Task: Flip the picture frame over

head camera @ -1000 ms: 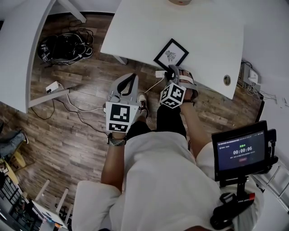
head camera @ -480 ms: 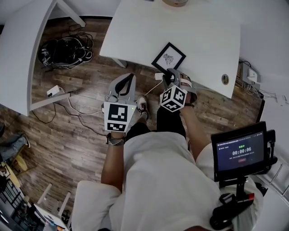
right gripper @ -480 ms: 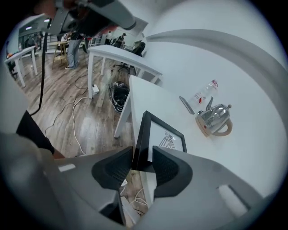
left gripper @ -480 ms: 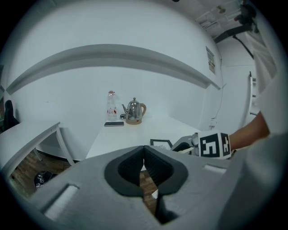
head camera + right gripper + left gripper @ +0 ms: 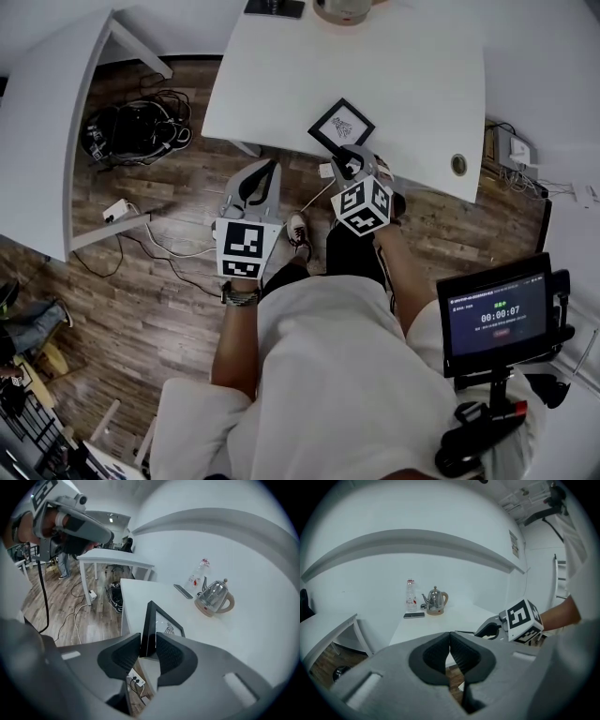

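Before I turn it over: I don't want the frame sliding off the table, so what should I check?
1. Right gripper on the picture frame: ok, its jaws are closed on the frame's near corner.
2. Frame's starting side: ok, the drawing faces up in the head view, not yet flipped.
3. Left gripper out of the way: ok, shut on nothing and held over the floor, short of the table.
4. Room to flip: ok, bare table lies beyond the frame; the kettle and phone sit at the far edge.
5. Frame's distance from the near edge: not ok, it lies close to it.
6. Grip firmness: cannot tell.
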Demonstrator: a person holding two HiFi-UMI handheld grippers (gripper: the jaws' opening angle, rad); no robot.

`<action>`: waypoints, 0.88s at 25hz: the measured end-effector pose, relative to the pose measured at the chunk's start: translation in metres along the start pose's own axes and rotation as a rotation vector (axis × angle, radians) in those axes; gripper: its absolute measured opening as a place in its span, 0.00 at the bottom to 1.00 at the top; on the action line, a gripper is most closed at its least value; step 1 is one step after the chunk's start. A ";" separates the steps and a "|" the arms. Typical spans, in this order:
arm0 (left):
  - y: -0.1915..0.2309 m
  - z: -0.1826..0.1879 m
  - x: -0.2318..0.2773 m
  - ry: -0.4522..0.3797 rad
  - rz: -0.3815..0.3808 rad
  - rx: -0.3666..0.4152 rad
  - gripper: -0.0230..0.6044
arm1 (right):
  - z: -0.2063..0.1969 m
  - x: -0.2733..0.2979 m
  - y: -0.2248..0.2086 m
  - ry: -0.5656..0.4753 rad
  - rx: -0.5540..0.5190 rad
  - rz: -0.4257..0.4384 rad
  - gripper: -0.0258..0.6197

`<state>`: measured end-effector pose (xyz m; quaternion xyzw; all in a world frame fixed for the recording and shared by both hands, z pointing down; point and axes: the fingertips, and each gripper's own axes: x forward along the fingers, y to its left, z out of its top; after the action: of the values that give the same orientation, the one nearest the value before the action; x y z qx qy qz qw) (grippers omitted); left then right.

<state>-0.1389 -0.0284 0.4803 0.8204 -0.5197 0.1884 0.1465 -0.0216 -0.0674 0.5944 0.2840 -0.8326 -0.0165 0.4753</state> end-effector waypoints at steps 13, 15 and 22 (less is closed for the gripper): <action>-0.028 0.051 0.021 0.014 -0.028 0.026 0.04 | 0.013 -0.053 -0.065 -0.062 0.263 0.081 0.17; -0.026 0.052 0.023 0.012 -0.029 0.028 0.04 | 0.013 -0.053 -0.065 -0.063 0.277 0.094 0.17; -0.024 0.054 0.032 0.002 -0.042 0.026 0.04 | 0.014 -0.059 -0.070 -0.092 0.446 0.170 0.17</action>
<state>-0.0967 -0.0673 0.4461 0.8326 -0.4999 0.1927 0.1403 0.0218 -0.1004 0.5195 0.3098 -0.8572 0.1950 0.3621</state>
